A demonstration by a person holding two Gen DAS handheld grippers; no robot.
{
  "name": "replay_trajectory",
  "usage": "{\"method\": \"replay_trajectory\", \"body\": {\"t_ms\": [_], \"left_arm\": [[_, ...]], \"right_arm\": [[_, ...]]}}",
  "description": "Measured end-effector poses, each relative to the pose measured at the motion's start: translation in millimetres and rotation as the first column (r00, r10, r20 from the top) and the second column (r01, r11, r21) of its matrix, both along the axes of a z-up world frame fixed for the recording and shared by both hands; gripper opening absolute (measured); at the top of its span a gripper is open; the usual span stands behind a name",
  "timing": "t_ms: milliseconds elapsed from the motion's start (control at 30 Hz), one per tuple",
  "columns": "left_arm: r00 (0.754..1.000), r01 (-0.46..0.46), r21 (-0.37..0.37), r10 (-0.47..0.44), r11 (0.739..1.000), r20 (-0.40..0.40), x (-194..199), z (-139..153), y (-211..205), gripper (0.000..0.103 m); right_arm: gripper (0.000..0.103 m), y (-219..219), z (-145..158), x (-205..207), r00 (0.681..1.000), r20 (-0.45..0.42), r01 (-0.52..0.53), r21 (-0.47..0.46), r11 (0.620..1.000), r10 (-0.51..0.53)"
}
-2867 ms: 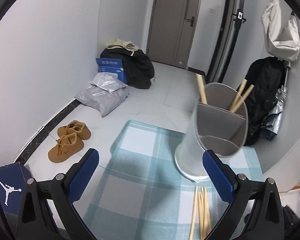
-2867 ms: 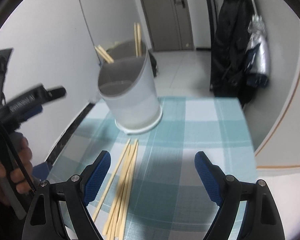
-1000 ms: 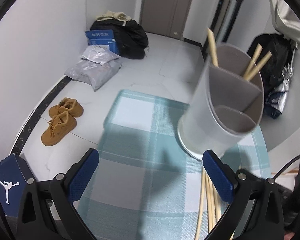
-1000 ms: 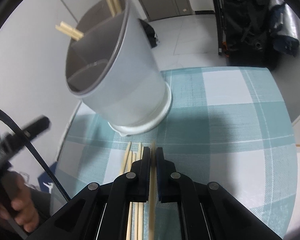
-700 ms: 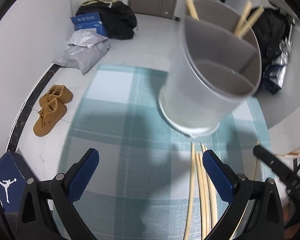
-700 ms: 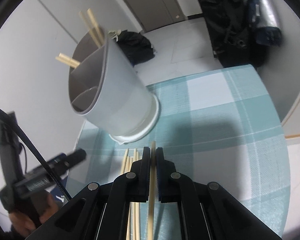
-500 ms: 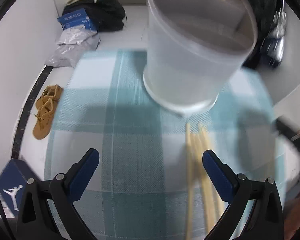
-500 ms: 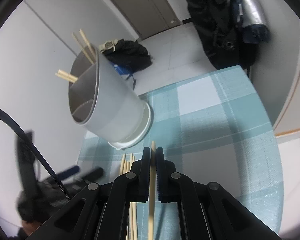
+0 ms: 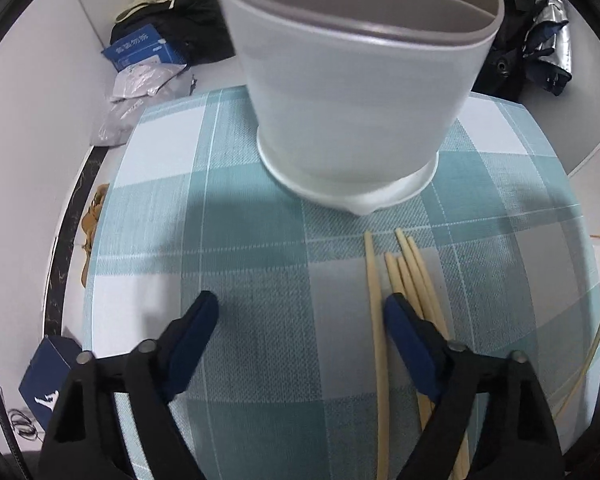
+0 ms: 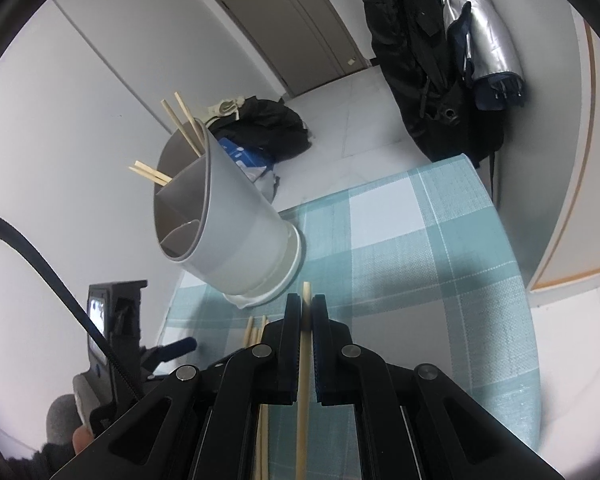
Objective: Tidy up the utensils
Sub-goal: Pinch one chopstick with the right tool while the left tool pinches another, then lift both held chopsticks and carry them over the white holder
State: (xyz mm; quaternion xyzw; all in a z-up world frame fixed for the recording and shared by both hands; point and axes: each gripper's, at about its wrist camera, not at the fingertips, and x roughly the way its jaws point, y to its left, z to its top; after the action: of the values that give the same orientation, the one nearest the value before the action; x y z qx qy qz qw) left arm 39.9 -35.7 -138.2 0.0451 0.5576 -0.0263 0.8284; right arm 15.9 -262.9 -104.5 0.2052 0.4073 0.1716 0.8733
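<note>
So the right gripper [image 10: 307,310] had its black jaws clamped tight on a single pale wooden chopstick [image 10: 303,392], the stick running straight up between the blue pads with its blunt tip poking out just past the fingertips. It was lifted clear of the teal-and-white checked tablecloth [image 10: 440,264], and that tip sat close to the base of the pale grey plastic utensil holder with inner dividers [image 10: 236,236].

The left gripper [image 9: 300,316] was a different story. Its jaws had just been closing in a bit but were still fairly wide apart, with nothing but bare cloth between them. The right-hand blue pad [image 9: 404,332] was sitting over the loose bundle of wooden chopsticks [image 9: 410,276] lying on the cloth, with one stray stick just inside it; can't really tell if the pad was actually touching them or just hovering above.

The holder stood towards the far edge of the table, roughly mid-way along it, and the loose bundle lay just in front of its base, pointing at it. A few chopsticks in the holder [image 10: 182,120] already stuck out of its back compartments, while the front compartment looked empty from what I could see.

From the right wrist camera you could also spot a hand [image 10: 66,424] gripping the left tool's handle down by the table's left edge.
</note>
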Motion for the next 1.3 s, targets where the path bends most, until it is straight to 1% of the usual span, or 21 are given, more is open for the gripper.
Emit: {"method": "replay_trajectory", "body": {"t_ms": [33,133,167,267,333,400,567,633,800,1000,1133,1300], "left_arm": [[1.000,0.006,-0.001,-0.006,1.000,0.000,1,1,0,0.068],[1.000,0.016,-0.007,-0.016,1.000,-0.003,4,3,-4,0.050],[1.000,0.017,-0.007,-0.017,1.000,-0.004,6,3,-6,0.047],[1.000,0.023,-0.001,-0.023,1.000,0.001,9,3,-13,0.032],[0.999,0.038,-0.010,-0.038,0.999,0.010,11,2,-18,0.013],[1.000,0.021,-0.026,-0.021,0.999,0.008,12,2,-19,0.004],[1.000,-0.015,-0.012,0.015,1.000,0.011,10,3,-19,0.002],[1.000,-0.024,-0.033,0.024,0.999,0.009,7,8,-16,0.002],[0.997,-0.037,-0.071,0.041,0.997,0.064,-4,29,-10,0.001],[0.987,-0.013,-0.119,0.031,0.993,0.158,-30,62,-4,0.001],[0.983,-0.001,-0.154,0.030,0.988,0.184,-44,76,-9,0.001],[0.974,0.008,-0.179,0.033,0.984,0.223,-42,90,-6,0.001]], "right_arm": [[0.005,-1,0,0,1.000,0.002,0.000,0.002,1.000,0.000],[0.005,-2,1,0,1.000,0.007,-0.004,0.014,1.000,0.004],[0.005,-3,2,-1,1.000,0.010,-0.003,0.018,1.000,0.003],[0.005,-3,5,-1,1.000,0.024,-0.003,0.018,1.000,0.003],[0.005,-3,7,-1,0.999,0.034,-0.005,0.023,1.000,0.005],[0.005,-5,8,-1,0.999,0.040,0.001,0.023,1.000,-0.002],[0.005,-7,11,-2,0.998,0.054,0.008,0.033,0.999,-0.010],[0.005,-6,13,-3,0.998,0.060,0.008,0.026,1.000,-0.010],[0.005,-3,17,-9,0.996,0.084,0.008,0.016,1.000,-0.009],[0.005,4,27,-24,0.991,0.134,0.007,0.000,1.000,-0.007],[0.005,8,34,-35,0.985,0.173,0.009,-0.014,1.000,-0.007],[0.005,15,44,-49,0.976,0.219,0.020,-0.039,0.999,-0.011]]}}
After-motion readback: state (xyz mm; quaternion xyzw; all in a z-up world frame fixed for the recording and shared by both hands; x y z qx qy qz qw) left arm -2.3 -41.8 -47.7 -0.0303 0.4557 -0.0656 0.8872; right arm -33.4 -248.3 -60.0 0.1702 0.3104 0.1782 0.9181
